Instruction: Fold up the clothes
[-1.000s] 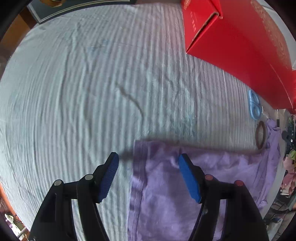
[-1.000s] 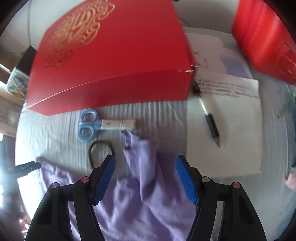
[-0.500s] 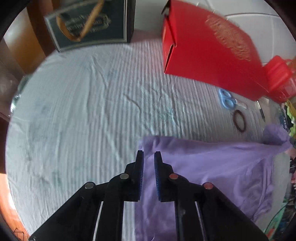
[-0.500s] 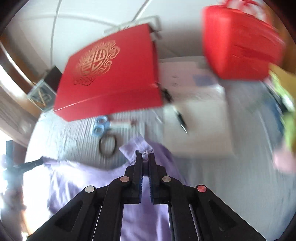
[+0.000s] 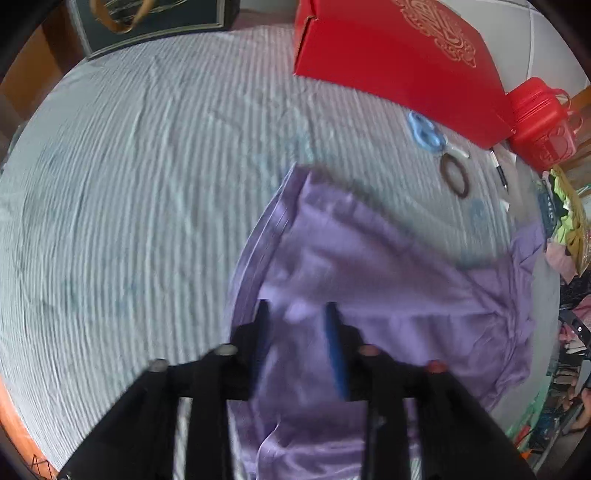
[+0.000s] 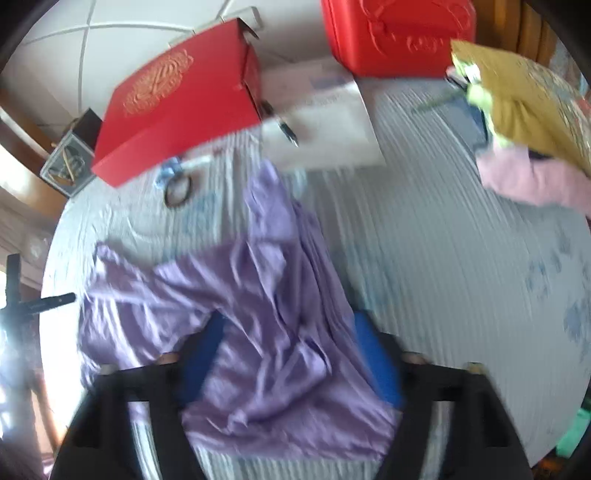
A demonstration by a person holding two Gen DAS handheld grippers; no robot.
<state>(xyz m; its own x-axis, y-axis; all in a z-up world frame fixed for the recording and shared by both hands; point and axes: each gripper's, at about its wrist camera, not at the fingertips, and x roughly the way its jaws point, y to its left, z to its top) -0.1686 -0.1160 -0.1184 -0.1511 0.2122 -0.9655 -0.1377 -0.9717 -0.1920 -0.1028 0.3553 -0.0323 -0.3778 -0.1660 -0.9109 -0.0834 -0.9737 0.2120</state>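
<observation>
Lilac satin garment (image 5: 388, 295) lies crumpled on the counter's pale ribbed cloth (image 5: 129, 203), partly doubled over itself. Left tongs (image 5: 297, 332) hang above its left edge, blue pads spreading apart, cloth beneath them but not pinched. Right tongs (image 6: 291, 354) are spreading wide too, a rumpled fold lying between the pads, unclamped. Beyond the garment sit a flat red gift box with gold emblem (image 5: 399, 55), blue-handled scissors (image 5: 424, 129), a dark hair tie (image 5: 455, 173) and a red plastic case (image 6: 399, 33).
</observation>
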